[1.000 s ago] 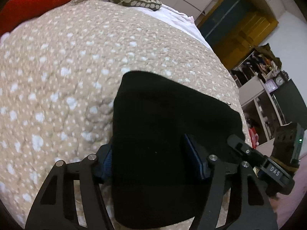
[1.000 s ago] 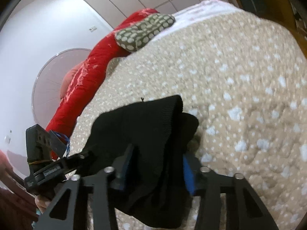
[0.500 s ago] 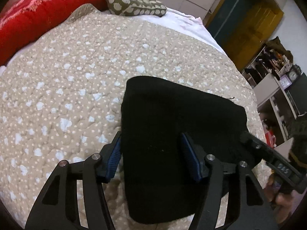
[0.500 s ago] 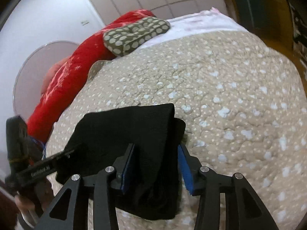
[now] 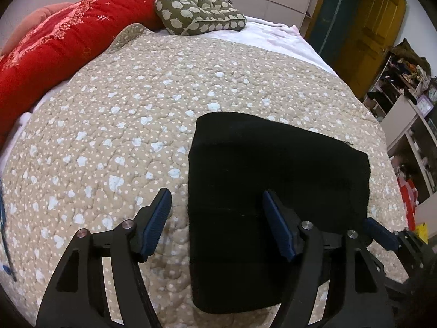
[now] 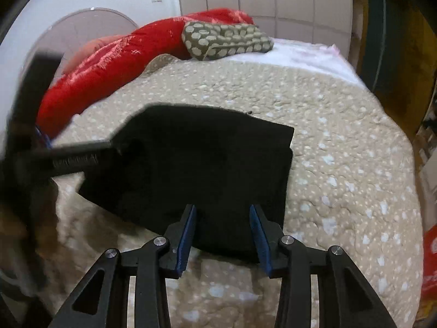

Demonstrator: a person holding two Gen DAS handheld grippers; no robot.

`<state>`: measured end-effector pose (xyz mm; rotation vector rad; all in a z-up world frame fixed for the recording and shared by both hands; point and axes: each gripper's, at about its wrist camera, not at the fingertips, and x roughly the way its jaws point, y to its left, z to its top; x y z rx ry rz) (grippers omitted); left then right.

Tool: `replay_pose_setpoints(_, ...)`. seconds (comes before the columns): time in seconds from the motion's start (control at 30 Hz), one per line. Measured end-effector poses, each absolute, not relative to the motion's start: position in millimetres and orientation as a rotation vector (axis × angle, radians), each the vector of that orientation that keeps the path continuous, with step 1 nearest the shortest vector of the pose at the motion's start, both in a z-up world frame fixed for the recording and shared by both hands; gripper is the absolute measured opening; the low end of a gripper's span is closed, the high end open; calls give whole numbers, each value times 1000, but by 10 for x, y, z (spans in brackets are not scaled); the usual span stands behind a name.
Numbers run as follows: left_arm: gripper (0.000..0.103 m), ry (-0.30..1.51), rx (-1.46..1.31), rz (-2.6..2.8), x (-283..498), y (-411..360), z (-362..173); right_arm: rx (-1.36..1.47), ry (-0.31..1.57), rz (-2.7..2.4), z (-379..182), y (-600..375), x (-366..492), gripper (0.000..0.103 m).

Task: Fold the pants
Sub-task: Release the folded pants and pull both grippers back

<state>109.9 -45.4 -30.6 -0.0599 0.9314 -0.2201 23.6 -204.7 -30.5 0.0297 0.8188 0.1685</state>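
Observation:
The black pants (image 5: 273, 186) lie folded into a thick rectangle on the beige spotted quilt (image 5: 136, 114). My left gripper (image 5: 218, 218) is open, its jaws straddling the pants' near left edge without gripping. In the right wrist view the pants (image 6: 202, 164) lie flat in front of my right gripper (image 6: 222, 228), which is open just off their near edge. The left gripper (image 6: 73, 155) shows blurred at the pants' left side there. The right gripper's blue pad (image 5: 381, 233) shows at the pants' right edge in the left wrist view.
A red comforter (image 5: 54, 43) and a green spotted pillow (image 5: 196, 16) lie at the head of the bed. A white sheet (image 5: 273, 35) shows beyond the quilt. Shelves (image 5: 404, 104) and a yellow door (image 5: 366, 32) stand to the right.
Both grippers have opened, let go of the pants and drawn back. The pants now lie flat and folded on the quilt.

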Motion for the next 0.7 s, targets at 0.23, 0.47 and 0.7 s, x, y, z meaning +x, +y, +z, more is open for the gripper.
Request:
replay_pose_setpoints(0.23,70,897,-2,-185,1041,-479,-214,96,769,211,52,-2197,355,39)
replay_pose_setpoints(0.47,70,908,-4,-180,1086,-480,-266,70,849,133,-118,-2216,910,39)
replay_pose_setpoints(0.7,70,899,21,-175,1095,-558,-273,87,881,125,-226,-2250,1105,39)
